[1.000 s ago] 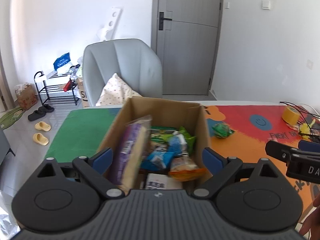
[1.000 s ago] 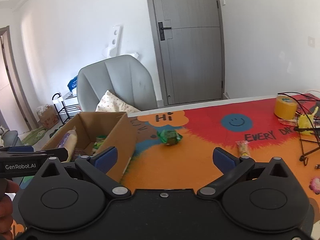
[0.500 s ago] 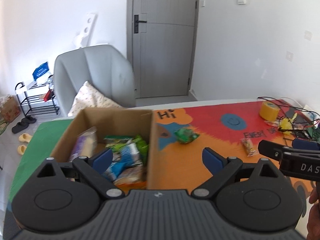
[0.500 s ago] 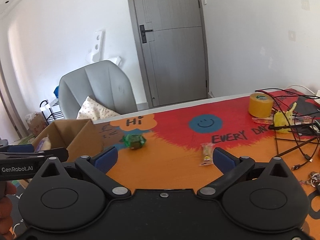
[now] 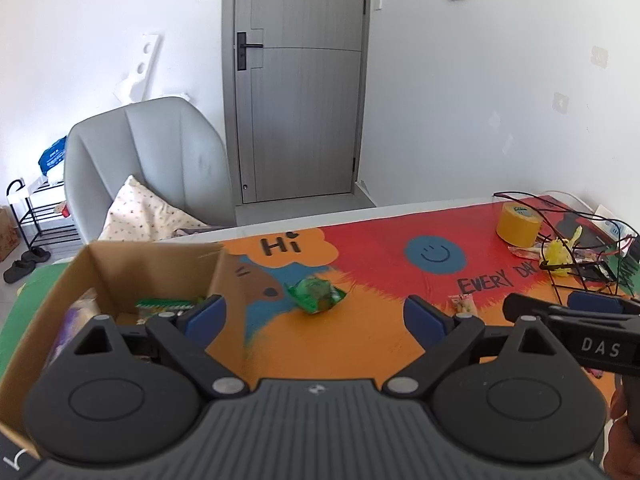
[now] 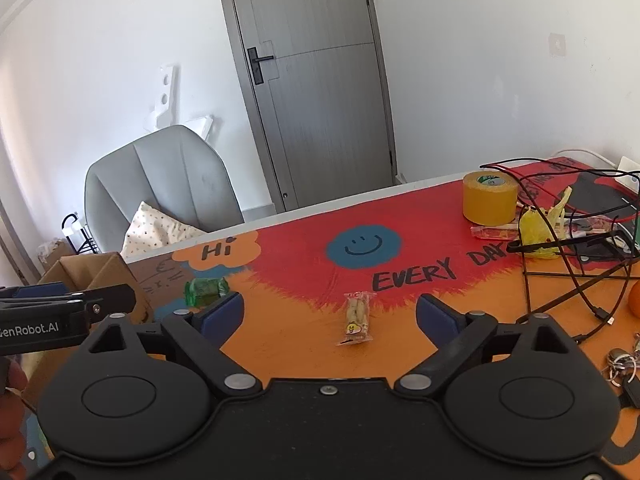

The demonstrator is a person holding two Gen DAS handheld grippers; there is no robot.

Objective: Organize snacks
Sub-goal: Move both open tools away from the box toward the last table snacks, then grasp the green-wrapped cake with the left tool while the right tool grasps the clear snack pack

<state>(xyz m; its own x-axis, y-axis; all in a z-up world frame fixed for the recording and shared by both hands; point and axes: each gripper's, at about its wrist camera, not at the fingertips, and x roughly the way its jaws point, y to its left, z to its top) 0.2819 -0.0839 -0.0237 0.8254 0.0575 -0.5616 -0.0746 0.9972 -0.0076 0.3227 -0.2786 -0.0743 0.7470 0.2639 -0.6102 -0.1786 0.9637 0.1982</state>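
Left gripper (image 5: 312,314) jaws apart, nothing between; open brown cardboard box (image 5: 132,268) of snack packets at near left. Right gripper (image 6: 330,312) apart too, jaws just been closing a little, empty. Small clear-wrapped beige snack (image 6: 356,318) lies ahead on colourful printed table mat (image 6: 304,236); crumpled green snack packet (image 5: 316,294) sits beside box (untouched).

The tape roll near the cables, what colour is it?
Yellow-orange tape roll, clearest in the right wrist view.
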